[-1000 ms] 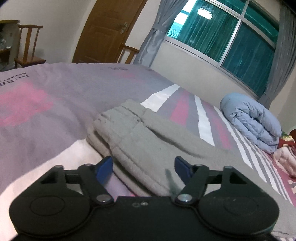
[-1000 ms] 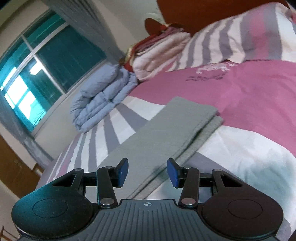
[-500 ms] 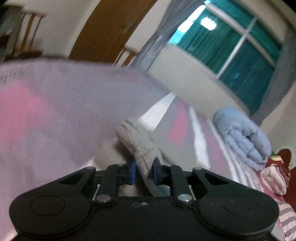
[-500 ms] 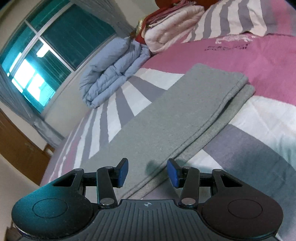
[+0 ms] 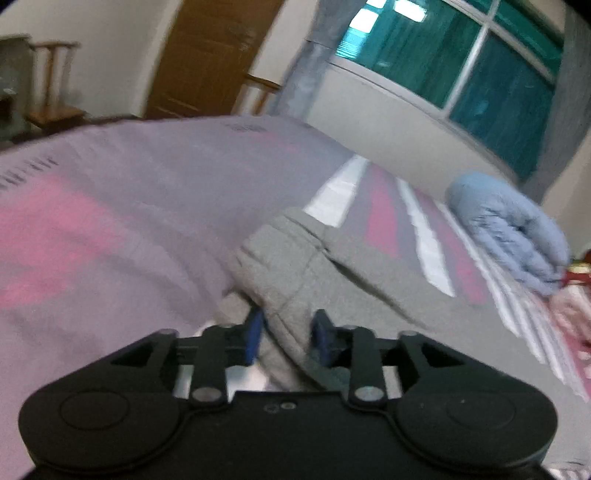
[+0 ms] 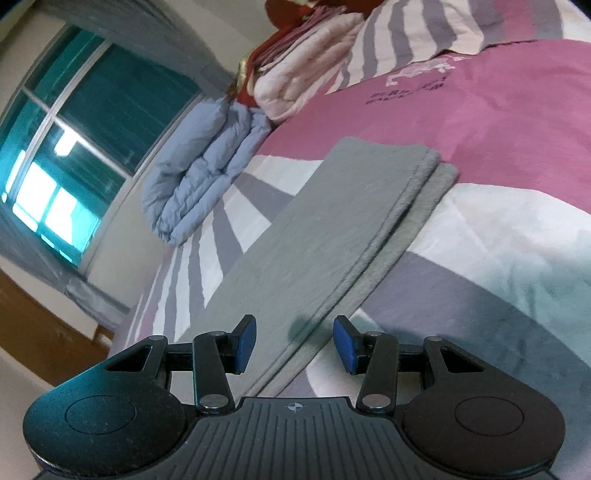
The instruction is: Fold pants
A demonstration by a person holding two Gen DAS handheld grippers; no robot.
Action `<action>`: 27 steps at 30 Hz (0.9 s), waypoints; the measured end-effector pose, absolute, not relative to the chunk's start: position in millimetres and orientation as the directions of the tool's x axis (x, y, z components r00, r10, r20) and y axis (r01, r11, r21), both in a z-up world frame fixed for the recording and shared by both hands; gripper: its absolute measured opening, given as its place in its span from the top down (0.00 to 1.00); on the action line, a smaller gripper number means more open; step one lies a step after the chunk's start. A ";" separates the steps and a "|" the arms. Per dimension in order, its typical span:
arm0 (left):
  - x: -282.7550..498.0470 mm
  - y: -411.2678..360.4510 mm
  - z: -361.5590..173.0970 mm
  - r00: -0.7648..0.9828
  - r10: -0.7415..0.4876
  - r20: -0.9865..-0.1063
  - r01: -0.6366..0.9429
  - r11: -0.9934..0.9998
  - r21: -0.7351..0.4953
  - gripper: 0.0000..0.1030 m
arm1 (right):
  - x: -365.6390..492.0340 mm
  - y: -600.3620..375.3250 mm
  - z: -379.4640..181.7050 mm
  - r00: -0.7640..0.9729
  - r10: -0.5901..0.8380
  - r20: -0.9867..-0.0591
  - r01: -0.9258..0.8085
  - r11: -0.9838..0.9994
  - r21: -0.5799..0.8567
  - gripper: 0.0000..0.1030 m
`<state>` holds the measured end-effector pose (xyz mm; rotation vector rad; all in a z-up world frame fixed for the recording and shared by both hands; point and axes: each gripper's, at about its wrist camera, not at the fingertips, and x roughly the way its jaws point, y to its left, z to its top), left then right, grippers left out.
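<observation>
Grey pants lie lengthwise on the bed, folded in half along their length. In the left wrist view my left gripper is shut on the bunched waistband end of the pants and holds it slightly raised. In the right wrist view the leg end of the pants lies flat, its two layers a little offset. My right gripper is open just above the pants' near edge and holds nothing.
The bedspread has pink, grey and white stripes. A rolled blue quilt lies by the window wall; it also shows in the right wrist view. Pink folded bedding and a striped pillow are at the head.
My left gripper closed on the waistband, bunching and lifting it, and has since widened slightly. My right gripper stayed open and tilted, moving in over the leg edge.
</observation>
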<state>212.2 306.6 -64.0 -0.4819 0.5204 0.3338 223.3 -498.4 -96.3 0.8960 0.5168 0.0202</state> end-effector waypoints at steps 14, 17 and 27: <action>227.0 220.7 -91.0 0.782 0.240 -0.575 -0.428 0.878 -0.216 0.24 | 238.5 -566.5 -106.8 0.921 0.068 -0.383 0.303 0.491 0.817 0.40; 227.6 220.0 -91.4 0.783 0.240 -0.575 -0.427 0.878 -0.215 0.23 | 249.0 -570.2 -103.2 0.923 0.073 -0.379 0.296 0.496 0.816 0.43; 216.5 218.3 -97.0 0.789 0.244 -0.564 -0.425 0.879 -0.214 0.23 | 231.8 -568.2 -98.0 0.933 0.063 -0.354 0.286 0.470 0.835 0.55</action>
